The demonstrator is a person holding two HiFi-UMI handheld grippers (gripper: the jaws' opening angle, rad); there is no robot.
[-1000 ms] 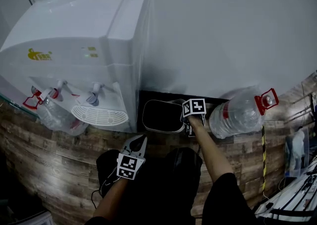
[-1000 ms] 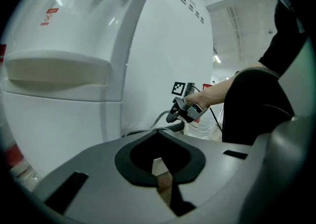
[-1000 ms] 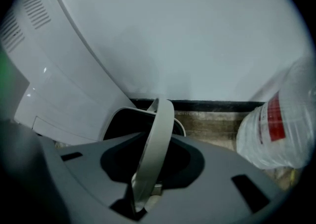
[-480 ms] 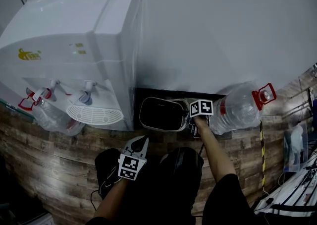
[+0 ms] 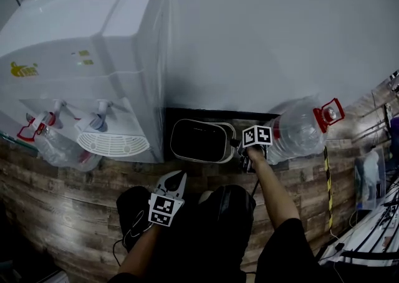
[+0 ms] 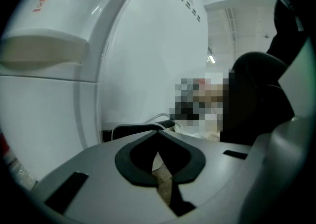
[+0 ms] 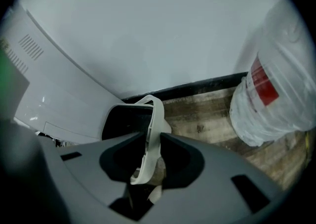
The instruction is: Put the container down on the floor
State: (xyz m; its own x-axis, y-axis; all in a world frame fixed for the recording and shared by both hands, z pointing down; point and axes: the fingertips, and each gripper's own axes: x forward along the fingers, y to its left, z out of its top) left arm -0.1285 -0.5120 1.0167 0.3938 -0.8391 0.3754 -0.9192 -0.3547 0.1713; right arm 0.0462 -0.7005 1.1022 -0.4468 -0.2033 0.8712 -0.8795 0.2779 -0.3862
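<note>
While the container [image 5: 198, 141] rests on the floor [image 5: 299, 182], the right tool [image 7: 153, 136], jaws just spread, straddles its rim.

Wood floor [image 5: 62, 213] under container [image 5: 199, 141], bottle [image 5: 299, 132], dispenser [image 5: 93, 57]

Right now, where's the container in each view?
Head view: container lower centre, on the floor beside the water dispenser.
Left gripper view: only its rim shows, low centre.
Right gripper view: centre-left, rim running down the middle.
Shared landmark: the white dispenser, on the container's left in all three.
</note>
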